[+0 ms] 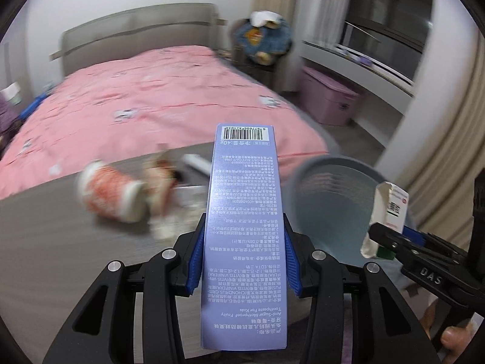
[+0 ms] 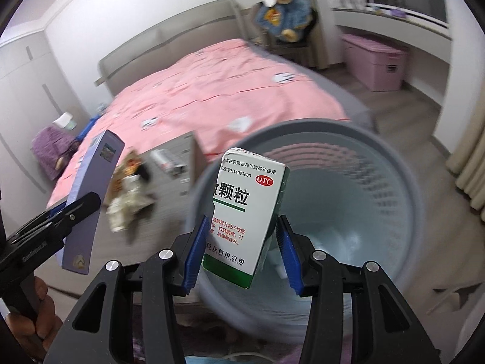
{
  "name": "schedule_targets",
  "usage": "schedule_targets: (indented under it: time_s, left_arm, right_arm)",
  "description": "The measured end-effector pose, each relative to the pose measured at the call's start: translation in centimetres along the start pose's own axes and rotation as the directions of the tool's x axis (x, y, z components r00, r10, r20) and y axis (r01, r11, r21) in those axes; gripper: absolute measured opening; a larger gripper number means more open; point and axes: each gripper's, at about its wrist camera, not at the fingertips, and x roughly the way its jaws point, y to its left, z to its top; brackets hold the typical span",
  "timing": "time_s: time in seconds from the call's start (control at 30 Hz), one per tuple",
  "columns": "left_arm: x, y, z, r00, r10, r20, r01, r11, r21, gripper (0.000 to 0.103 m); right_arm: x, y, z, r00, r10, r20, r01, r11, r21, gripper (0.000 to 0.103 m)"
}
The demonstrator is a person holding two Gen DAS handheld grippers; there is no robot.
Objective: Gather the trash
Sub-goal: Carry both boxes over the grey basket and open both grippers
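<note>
1. Left wrist view shows the left gripper (image 1: 244, 253) closed on a long lilac cardboard toothpaste box (image 1: 244, 236), its blue pads pressed against both long sides, the box standing out forward along the fingers.
2. Right wrist view shows the right gripper (image 2: 242, 248) around a white-and-green cardboard medicine box (image 2: 247, 215); the left pad touches it, while a sliver of gap seems to show at the right pad, so the grip looks loose, though the angle makes that hard to judge.
3. That medicine box hangs over the mouth of the round grey-blue plastic waste bin (image 2: 403, 182), which looks nearly empty inside; a pale scrap may lie at the bottom, too blurred to name.
4. The toothpaste box is held just left of the bin (image 1: 306, 179), above the grey wooden table (image 1: 45, 227), not yet over the opening.
5. Progress is judged early to middle: two pieces are picked up but neither is dropped in.
6. Left on the table are a red-and-white patterned paper cup (image 1: 110, 195) lying on its side, crumpled wrappers (image 2: 130, 200) and a small silvery tube (image 2: 165, 157), all near one another.
</note>
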Motion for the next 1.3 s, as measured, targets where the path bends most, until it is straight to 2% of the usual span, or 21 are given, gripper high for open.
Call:
schedule_targets:
  time_s: [0.13,0.27,0.47,0.9,0.93,0.97,1.1,1.3]
  left_arm:
    - [1.8,-4.3,0.5,0.998,-0.055,-0.03,0.057,0.996,0.073,0.043]
    - [3.1,-6.5,0.8,0.995,-0.093,-0.048,0.098,0.989,0.114,0.043]
    - [5.7,-8.9,1.0,0.991,-0.097,-0.097,0.111,0.983,0.149,0.043]
    - [7.2,-9.7,1.5,0.989,-0.085,-0.125,0.104,0.981,0.161,0.043]
    - [7.1,-9.7,1.5,0.989,-0.082,-0.124,0.102,0.982,0.16,0.044]
    - [7.1,-9.7,1.5,0.989,-0.08,-0.121,0.099,0.982,0.159,0.047]
    - [7.0,-9.5,1.5,0.991,-0.073,-0.11,0.089,0.984,0.153,0.058]
    - [6.9,-9.0,1.2,0.993,-0.056,-0.107,0.072,0.986,0.147,0.062]
  right_arm:
    - [-0.1,-2.8,0.2,0.999,-0.035,-0.001,0.035,0.999,0.04,0.045]
    - [0.5,-5.1,0.3,0.998,-0.054,-0.018,0.055,0.996,0.068,0.045]
    - [1.5,-6.4,0.2,0.998,-0.057,-0.034,0.059,0.996,0.071,0.046]
    - [2.0,-7.0,0.3,0.998,-0.049,-0.035,0.052,0.995,0.085,0.048]
    - [1.9,-7.1,0.4,0.998,-0.05,-0.03,0.052,0.995,0.086,0.052]
    - [1.7,-7.1,0.4,0.998,-0.051,-0.024,0.053,0.995,0.088,0.056]
    - [1.4,-7.2,0.5,0.999,-0.052,-0.01,0.053,0.995,0.089,0.063]
    - [1.4,-7.1,0.3,0.998,-0.055,-0.011,0.056,0.994,0.091,0.066]
